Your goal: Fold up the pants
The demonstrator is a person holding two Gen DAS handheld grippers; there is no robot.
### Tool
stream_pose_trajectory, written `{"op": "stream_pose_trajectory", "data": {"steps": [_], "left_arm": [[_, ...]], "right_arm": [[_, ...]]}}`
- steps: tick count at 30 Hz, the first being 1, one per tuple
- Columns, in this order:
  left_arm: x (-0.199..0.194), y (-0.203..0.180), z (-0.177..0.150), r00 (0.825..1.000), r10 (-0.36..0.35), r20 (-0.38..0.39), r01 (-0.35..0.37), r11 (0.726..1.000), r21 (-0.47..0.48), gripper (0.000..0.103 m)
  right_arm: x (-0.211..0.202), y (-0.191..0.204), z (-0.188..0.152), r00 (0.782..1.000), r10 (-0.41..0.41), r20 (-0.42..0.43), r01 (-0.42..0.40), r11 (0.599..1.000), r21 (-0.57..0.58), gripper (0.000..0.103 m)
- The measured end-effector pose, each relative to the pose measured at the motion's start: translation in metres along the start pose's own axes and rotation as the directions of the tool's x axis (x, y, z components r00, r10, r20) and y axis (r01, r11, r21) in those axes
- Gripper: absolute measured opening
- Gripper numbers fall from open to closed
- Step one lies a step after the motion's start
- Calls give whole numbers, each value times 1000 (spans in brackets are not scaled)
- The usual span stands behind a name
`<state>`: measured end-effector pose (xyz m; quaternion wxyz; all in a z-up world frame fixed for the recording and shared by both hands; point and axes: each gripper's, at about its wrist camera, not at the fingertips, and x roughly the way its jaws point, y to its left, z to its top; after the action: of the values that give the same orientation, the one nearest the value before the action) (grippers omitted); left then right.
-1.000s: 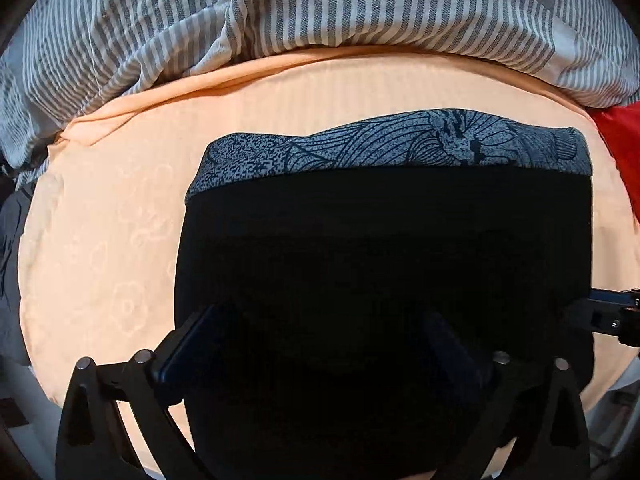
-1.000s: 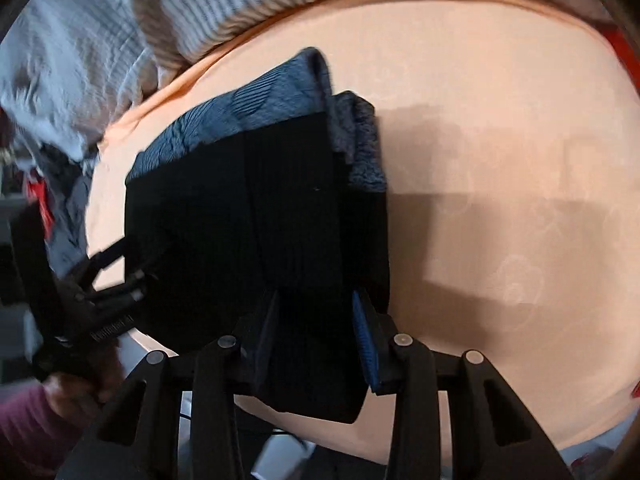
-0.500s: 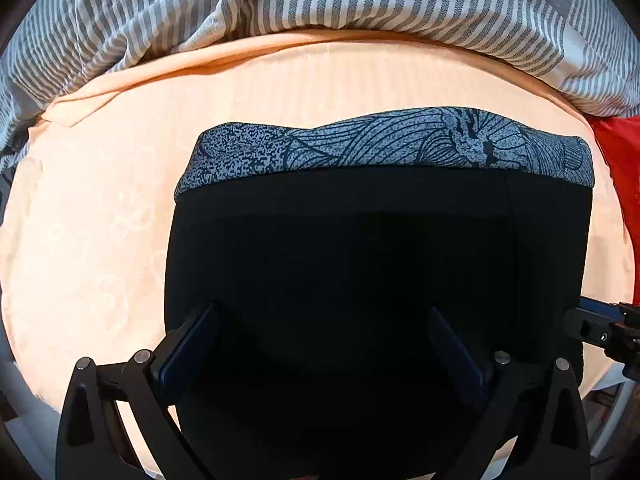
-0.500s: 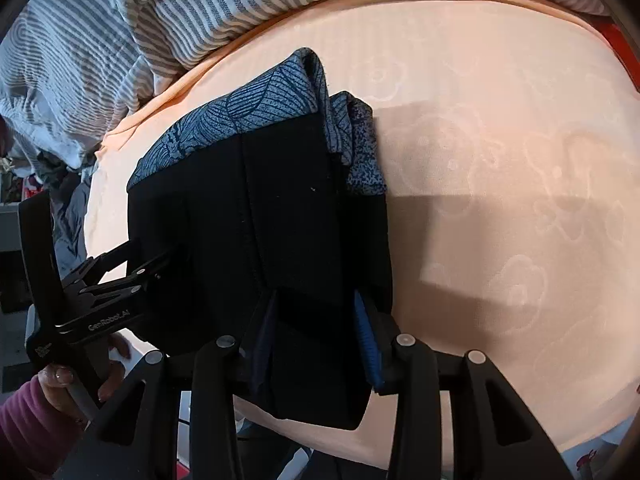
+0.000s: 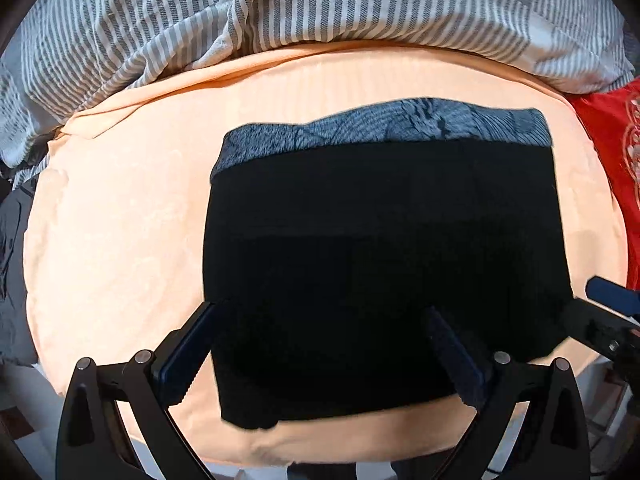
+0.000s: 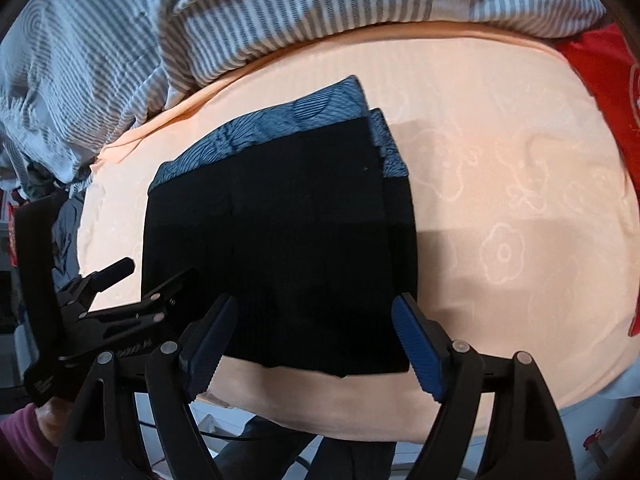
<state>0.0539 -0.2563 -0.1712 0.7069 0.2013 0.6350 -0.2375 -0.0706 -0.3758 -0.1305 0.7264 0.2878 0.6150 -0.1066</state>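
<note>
Looking down from the left wrist, the folded black pants (image 5: 380, 264) lie flat on the peach bed sheet (image 5: 116, 240), their blue patterned waistband (image 5: 384, 132) turned toward the striped grey duvet (image 5: 280, 12) bunched at the far side. The left gripper (image 5: 320, 352) hangs above the near edge of the pants with its jaws spread wide, one pad off the cloth's left side, nothing pinched. A red cloth (image 5: 612, 152) shows at the right edge, and a tip of the right gripper (image 5: 608, 308) pokes in below it.

From the right wrist, the pants (image 6: 280, 232) sit left of centre on the sheet (image 6: 512, 208), the waistband (image 6: 272, 128) angled toward the duvet (image 6: 240, 20). The right gripper (image 6: 312, 340) has just opened; its blue pads (image 6: 418, 344) stand wide apart over the pants' near hem, gripping nothing. The left gripper (image 6: 160, 276) reaches in from the left, held by a hand (image 6: 48, 420) in a maroon sleeve (image 6: 20, 444).
</note>
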Motion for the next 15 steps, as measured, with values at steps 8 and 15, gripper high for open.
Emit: {"op": "stream_pose_trajectory", "data": {"steps": [8, 15], "left_arm": [[-16, 4, -27, 999, 32, 3, -32, 999, 9, 102], [-25, 7, -43, 999, 50, 7, -50, 999, 2, 102]], "right_arm": [[-9, 9, -15, 998, -49, 43, 48, 999, 14, 103], [-8, 10, -22, 996, -80, 37, 79, 997, 27, 103]]}}
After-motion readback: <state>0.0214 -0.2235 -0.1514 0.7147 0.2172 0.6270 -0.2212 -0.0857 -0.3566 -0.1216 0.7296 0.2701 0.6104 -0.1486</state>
